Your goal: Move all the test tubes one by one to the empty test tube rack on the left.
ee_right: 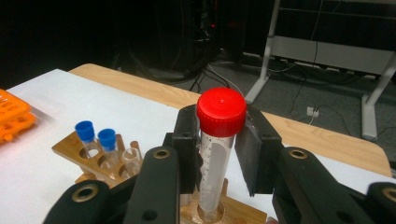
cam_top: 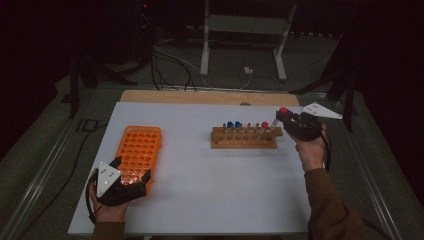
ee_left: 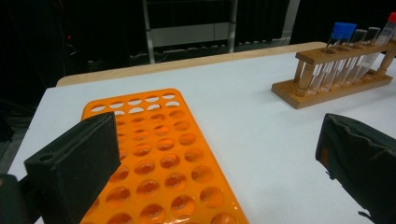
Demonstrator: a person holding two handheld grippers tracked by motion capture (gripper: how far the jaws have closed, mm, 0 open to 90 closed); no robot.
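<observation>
My right gripper (ee_right: 217,149) is shut on a clear tube with a red cap (ee_right: 219,112), pads pressing just under the cap. The tube's tip still sits in an end hole of the wooden rack (ee_right: 70,147). In the high view this gripper (cam_top: 285,116) hovers over the right end of the wooden rack (cam_top: 244,140), tube (cam_top: 276,121) slanting down into it. Two blue-capped tubes (cam_top: 233,125) and another red-capped one (cam_top: 264,125) stand in the rack. My left gripper (cam_top: 132,169) is open around the near end of the orange rack (cam_top: 140,145), gripping nothing.
The white table (cam_top: 200,180) has a bare stretch between the two racks. A wooden board edge (cam_top: 200,97) runs along its far side. Beyond it, a metal frame (cam_top: 240,30) and cables (cam_top: 170,65) lie on the dark floor.
</observation>
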